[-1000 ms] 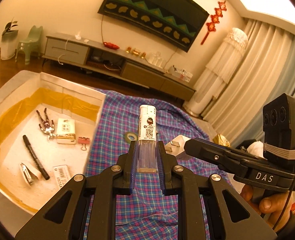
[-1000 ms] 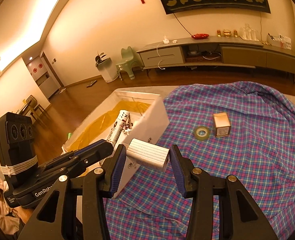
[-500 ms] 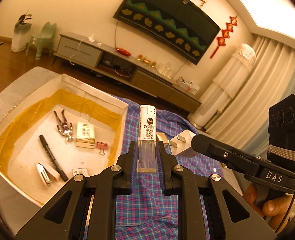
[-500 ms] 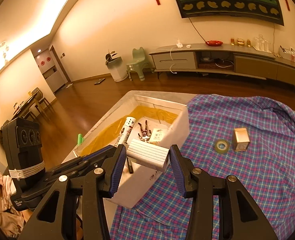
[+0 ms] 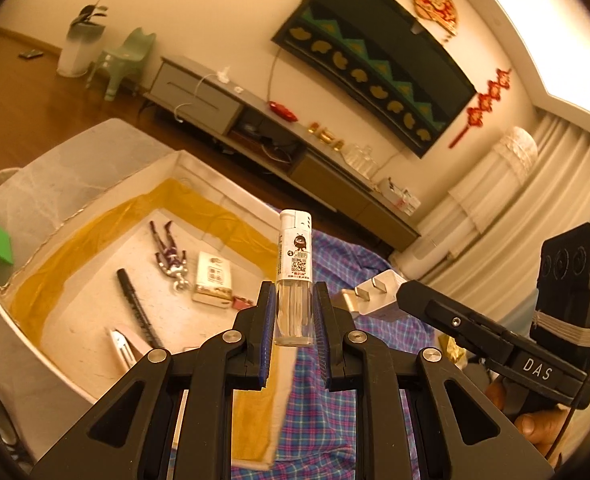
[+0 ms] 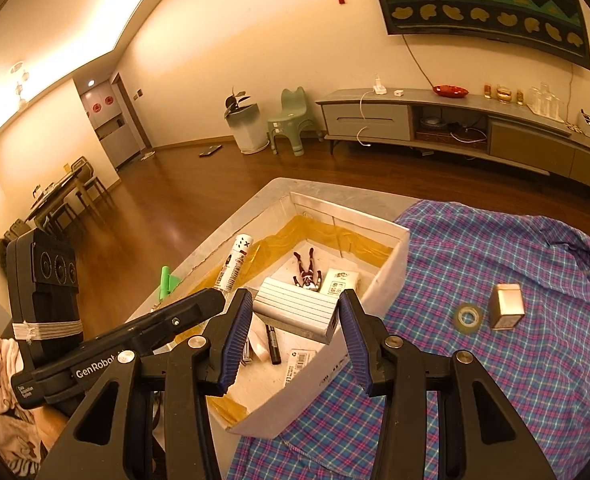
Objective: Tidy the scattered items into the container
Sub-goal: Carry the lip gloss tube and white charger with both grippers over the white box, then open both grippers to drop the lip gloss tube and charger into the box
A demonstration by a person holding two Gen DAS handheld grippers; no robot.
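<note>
My left gripper (image 5: 293,312) is shut on a clear lighter (image 5: 295,276) with a white cap, held upright above the right wall of the white box (image 5: 35,344). The lighter also shows in the right wrist view (image 6: 235,264). My right gripper (image 6: 295,320) is shut on a white charger plug (image 6: 295,314), held over the box (image 6: 391,276); its prongs show in the left wrist view (image 5: 379,292). Inside the box lie a toy figure (image 5: 169,256), a black pen (image 5: 137,308), a small white packet (image 5: 213,276) and other small items.
A tape roll (image 6: 469,318) and a small tan box (image 6: 506,306) sit on the plaid cloth (image 6: 515,380) right of the box. A green object (image 6: 167,280) lies on the grey table left of it. A TV cabinet (image 6: 455,120) stands behind.
Both grippers have moved left toward the box with their loads. The lighter and the plug now hang over the box's edge and inside rather than over the cloth.
</note>
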